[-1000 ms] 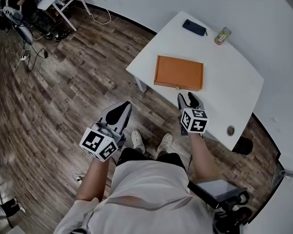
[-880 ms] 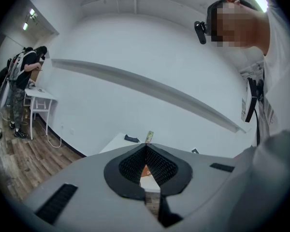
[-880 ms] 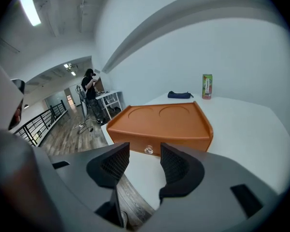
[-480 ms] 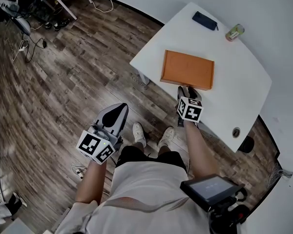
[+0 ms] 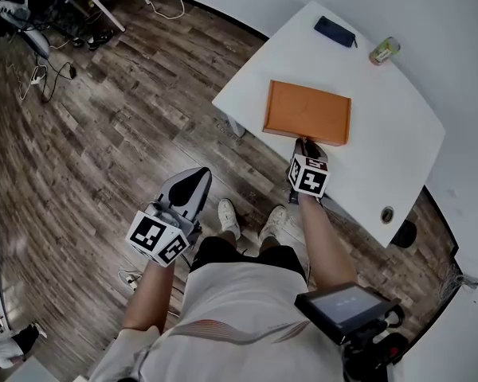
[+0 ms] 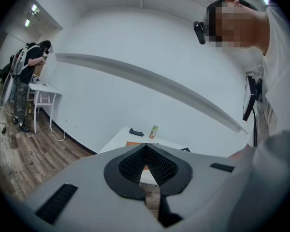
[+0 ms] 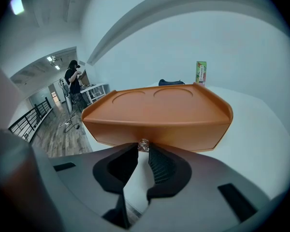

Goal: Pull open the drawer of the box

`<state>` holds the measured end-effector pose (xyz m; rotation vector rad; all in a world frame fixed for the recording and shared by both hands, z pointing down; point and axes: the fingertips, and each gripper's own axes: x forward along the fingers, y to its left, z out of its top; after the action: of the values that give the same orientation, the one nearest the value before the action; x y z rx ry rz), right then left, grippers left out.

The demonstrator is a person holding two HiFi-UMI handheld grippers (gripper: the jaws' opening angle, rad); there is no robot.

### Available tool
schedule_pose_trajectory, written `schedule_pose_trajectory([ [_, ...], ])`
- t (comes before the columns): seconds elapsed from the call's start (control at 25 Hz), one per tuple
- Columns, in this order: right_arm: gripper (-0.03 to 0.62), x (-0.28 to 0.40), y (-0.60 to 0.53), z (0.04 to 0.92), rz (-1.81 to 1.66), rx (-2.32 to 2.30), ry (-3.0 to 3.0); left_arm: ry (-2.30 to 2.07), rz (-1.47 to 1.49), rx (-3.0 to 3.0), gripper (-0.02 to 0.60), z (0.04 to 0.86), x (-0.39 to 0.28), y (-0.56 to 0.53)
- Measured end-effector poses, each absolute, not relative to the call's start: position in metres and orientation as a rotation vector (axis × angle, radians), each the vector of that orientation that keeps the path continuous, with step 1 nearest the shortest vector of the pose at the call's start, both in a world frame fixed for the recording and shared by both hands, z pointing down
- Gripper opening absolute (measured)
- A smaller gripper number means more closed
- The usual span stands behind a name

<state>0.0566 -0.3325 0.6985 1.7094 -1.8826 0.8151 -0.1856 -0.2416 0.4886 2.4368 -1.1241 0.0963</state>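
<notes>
- One box (image 5: 307, 112), flat and rectangular, smooth orange finish, lies on the white table (image 5: 382, 150) close to its near edge.
- In the head view its long axis runs left to right, roughly along that edge. One long side, the front face (image 7: 159, 138), points toward the person.
- The right gripper view shows the lid with a raised rim and two shallow round recesses (image 7: 150, 94) side by side.
- One knob (image 7: 143, 145), small, glassy and faceted, sits at the middle of the front face.
- Right gripper (image 5: 307, 146) is angled down at the front face. Its jaws have just been closing, and the ribbed black pads (image 7: 159, 166) are now clenched on the knob.
- Left gripper (image 5: 193, 183) is well apart from the table, over the wood-plank floor (image 5: 103, 134). Its jaw tips meet with nothing between them.
- At the far side of the table: one can (image 5: 384, 51), a green and yellow cylinder lying tilted, and one dark oblong pouch (image 5: 335, 32). Both are well apart from the box.
</notes>
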Motion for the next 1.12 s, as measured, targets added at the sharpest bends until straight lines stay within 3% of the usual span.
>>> schedule_pose_trajectory([
  [1.12, 0.074, 0.058, -0.281, 0.7, 0.831, 1.702, -1.868, -1.062, 0.086, 2.459, 0.011, 0.485, -0.17, -0.227],
])
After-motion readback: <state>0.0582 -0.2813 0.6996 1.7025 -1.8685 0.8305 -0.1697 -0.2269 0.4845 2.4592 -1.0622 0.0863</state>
